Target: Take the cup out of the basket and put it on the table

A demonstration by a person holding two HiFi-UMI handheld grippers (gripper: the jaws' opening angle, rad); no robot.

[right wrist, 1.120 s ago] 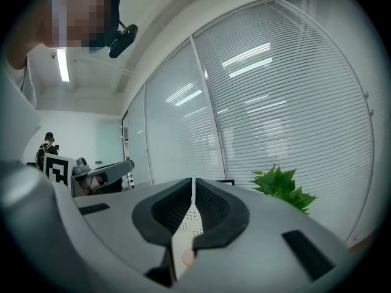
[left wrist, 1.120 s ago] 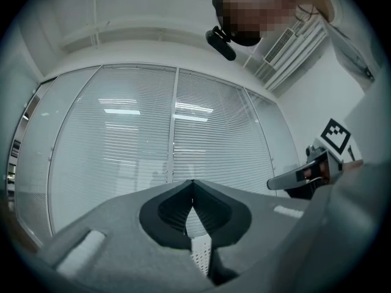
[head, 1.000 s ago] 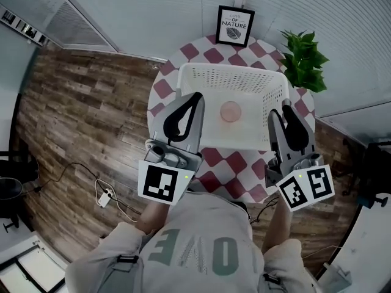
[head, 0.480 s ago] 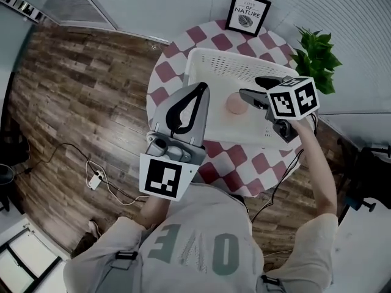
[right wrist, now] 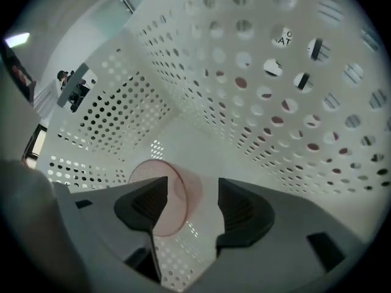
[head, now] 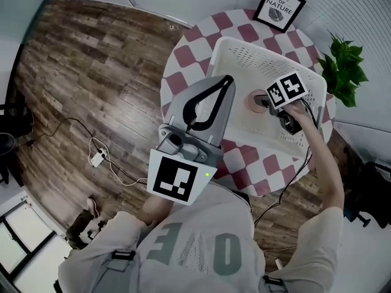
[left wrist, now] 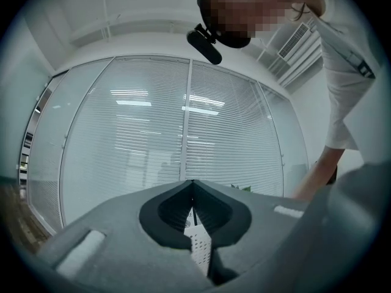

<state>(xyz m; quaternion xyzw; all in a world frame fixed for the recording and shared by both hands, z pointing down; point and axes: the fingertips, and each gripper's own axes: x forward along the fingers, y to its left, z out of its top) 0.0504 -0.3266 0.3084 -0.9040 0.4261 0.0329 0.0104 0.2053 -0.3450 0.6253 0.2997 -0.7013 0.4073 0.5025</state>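
Two changes: right gripper point(head: 259, 101) now down inside basket point(head: 244, 54), jaws just spread wide then eased in, cup point(right wrist: 180, 194) between, ungripped. Left gripper point(head: 226, 81) unchanged, jaws together.

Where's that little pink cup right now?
Head view, upper right: the pink cup is inside the white basket, just below the tips of the open right gripper.

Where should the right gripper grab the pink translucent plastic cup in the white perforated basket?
Probably pinch the cup by its rim from above: it stands upright, mouth open, and the basket walls block the sides. The right gripper, jaws just closing, stands open, not yet on it.
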